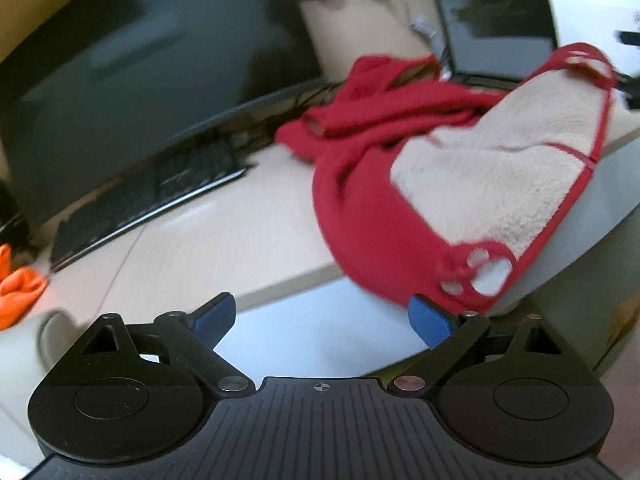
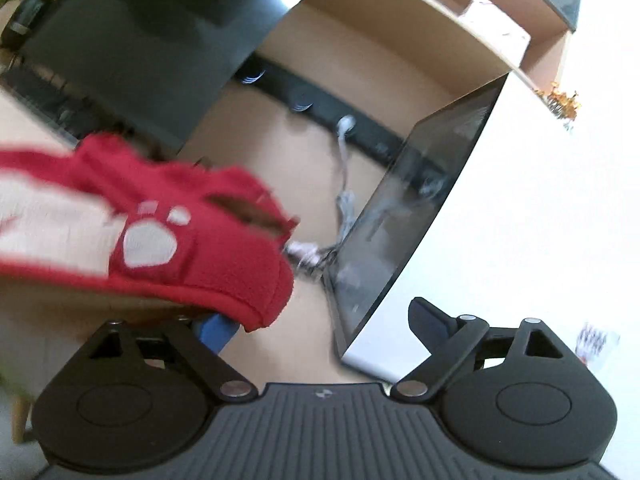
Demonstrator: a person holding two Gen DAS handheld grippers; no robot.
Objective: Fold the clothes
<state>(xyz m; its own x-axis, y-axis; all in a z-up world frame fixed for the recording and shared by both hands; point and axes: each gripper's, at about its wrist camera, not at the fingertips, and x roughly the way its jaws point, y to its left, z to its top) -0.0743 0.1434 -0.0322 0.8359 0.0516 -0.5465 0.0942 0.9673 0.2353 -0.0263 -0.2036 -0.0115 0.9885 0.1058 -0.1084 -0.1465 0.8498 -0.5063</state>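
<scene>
The folding looks barely begun, judging by how the red fleece garment [image 1: 420,168] lies: it sits in a loose heap on the light wooden desk [image 1: 200,240], its cream fleecy panel turned up, a paw-print cuff [image 1: 476,276] drooping over the near desk edge and the rest bunched toward the large dark monitor [image 1: 140,60] and black keyboard [image 1: 148,196]. No neat crease or squared-off layer shows anywhere, so spreading it flat, bringing in the sleeves and folding the body all seem still to do. The left gripper [image 1: 322,320] is spread wide with nothing between its blue pads, its right pad just beside that hanging cuff but apparently not gripping it. In the right wrist view, the right gripper [image 2: 320,322] is likewise spread apart and holds nothing; another paw-print cuff [image 2: 192,252] lies over its left finger, whether resting on it or merely in front I cannot tell. Both views are blurred.
</scene>
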